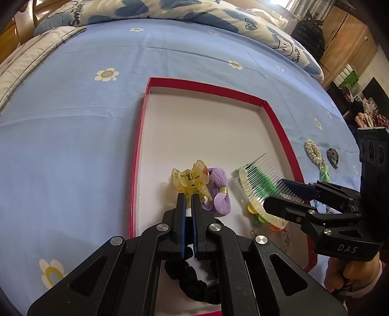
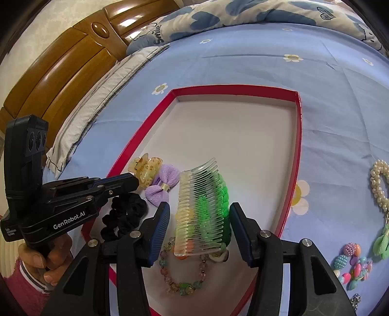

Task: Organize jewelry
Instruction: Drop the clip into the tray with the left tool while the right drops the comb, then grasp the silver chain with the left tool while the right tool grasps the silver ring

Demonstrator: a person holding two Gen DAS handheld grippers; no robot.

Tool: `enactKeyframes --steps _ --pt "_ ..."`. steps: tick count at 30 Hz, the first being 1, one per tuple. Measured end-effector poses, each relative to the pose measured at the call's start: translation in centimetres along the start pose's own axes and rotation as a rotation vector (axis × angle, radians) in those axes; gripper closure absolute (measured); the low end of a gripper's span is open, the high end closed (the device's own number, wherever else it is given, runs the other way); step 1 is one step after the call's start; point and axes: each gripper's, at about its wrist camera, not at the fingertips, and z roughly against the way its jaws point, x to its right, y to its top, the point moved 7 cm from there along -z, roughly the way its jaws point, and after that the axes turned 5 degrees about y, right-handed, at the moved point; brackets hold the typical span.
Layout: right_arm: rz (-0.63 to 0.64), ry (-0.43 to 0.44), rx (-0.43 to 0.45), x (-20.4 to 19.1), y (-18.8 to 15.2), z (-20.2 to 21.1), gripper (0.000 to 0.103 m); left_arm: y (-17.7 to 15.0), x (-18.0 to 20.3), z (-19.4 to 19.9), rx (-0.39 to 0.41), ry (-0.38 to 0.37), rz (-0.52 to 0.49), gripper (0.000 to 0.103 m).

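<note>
Inside the shallow red-rimmed white tray (image 2: 298, 136) on the bed, at its near left, the left hand-held gripper (image 1: 188, 197) is clamped on a yellow translucent claw clip (image 1: 192, 178); right of it, the right hand-held gripper (image 2: 199, 220) stands half open, straddling a clear-and-green hair comb (image 2: 201, 206) without touching it.

"GenRobot.AI" on the left gripper (image 2: 132, 181), "DAS" on the right gripper (image 1: 283, 192), "Smile" on the quilt (image 2: 243, 14).

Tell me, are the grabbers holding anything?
The left gripper pinches the yellow hair claw at its lower edge. The right gripper is open around the comb, not holding it.
</note>
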Motion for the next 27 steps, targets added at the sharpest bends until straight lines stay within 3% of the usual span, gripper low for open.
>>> enactKeyframes --steps 2,6,10,18,27 --pt "0.0 0.005 0.007 -0.1 0.0 0.4 0.05 0.0 0.0 0.3 0.001 0.001 0.001 0.098" --pt "-0.007 0.014 0.025 -0.2 -0.2 1.6 0.05 -0.3 0.0 0.9 0.005 -0.001 0.008 0.084" --pt "-0.026 0.03 0.068 -0.3 -0.7 3.8 0.044 -0.6 0.0 1.7 0.012 -0.002 0.018 0.074" --pt "-0.084 0.016 0.155 1.5 -3.1 8.9 0.042 -1.2 1.1 3.5 0.028 -0.014 0.038 0.069" --pt "-0.232 -0.064 0.22 7.0 -8.3 14.3 0.041 -1.2 5.9 6.2 0.067 -0.064 -0.034 0.062"
